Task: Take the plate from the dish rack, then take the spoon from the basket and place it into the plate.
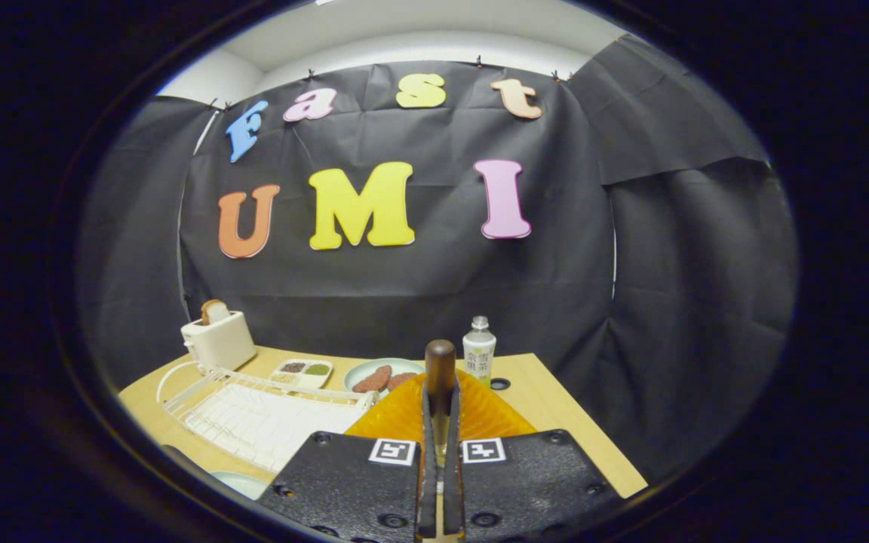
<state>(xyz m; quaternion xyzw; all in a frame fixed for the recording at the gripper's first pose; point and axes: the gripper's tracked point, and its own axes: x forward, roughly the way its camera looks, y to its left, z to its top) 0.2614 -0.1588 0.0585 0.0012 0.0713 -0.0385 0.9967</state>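
1. Spoon [440, 377]: brown handle upright, pinched between the nearly closed tool [440, 445] fingers, above the orange basket [480, 415].
2. Dish rack [268, 418] left, on worktop [548, 407].
3. Judged: spoon lifted out; placing into plate remains.

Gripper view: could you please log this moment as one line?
gripper: jaws shut on spoon | spoon: lifted over orange basket | dish rack: no plate inside | plate: on table beside rack
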